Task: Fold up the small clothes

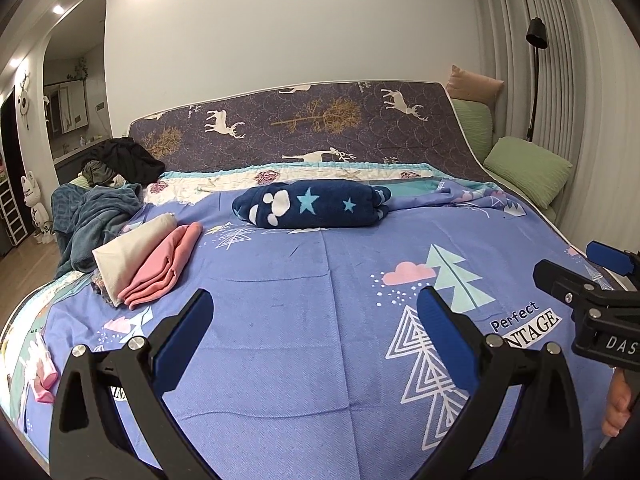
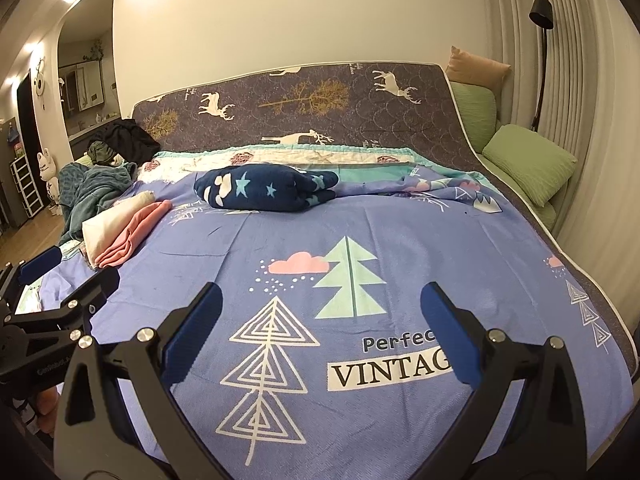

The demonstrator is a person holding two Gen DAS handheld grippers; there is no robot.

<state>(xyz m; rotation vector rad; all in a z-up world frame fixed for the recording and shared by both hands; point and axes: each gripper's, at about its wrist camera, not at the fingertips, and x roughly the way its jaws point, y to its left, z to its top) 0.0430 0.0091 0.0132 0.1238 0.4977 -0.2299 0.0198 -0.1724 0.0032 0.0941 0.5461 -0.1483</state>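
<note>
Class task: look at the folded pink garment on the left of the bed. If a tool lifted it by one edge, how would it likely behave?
The pink garment would probably flop and unfold, since it lies in soft stacked layers. It looks light, being thin cloth. Pushed, it would likely bunch on the textured bedspread, and may drag the cream cloth lying against it.

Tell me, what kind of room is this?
Most likely a bedroom. A big bed under a purple tree-print bedspread fills the view, green pillows lie along its right side, and folded pink and cream clothes sit on it.
</note>
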